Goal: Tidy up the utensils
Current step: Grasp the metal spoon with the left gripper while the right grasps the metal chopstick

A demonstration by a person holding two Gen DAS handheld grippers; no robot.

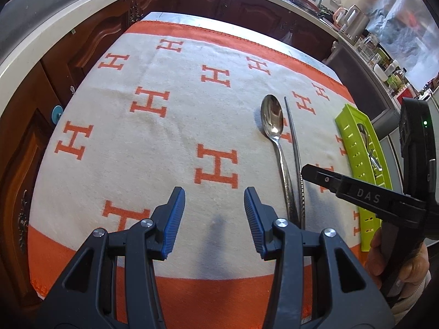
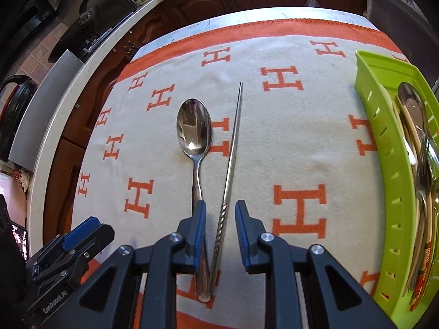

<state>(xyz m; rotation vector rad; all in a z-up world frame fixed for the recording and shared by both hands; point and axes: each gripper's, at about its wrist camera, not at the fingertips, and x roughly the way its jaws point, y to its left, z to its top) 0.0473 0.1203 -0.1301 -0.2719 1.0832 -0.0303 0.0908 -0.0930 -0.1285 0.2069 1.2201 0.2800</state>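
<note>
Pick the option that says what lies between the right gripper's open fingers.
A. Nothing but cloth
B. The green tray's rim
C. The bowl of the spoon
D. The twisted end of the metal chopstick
D: in the right wrist view the right gripper stands open with the metal chopstick and its twisted end between the fingers, while the spoon passes under the left finger.

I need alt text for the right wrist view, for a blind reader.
The open right hand-held gripper straddles the twisted handle of a metal chopstick lying beside a spoon on an orange-and-white cloth. A green tray at the right holds more utensils.
</note>
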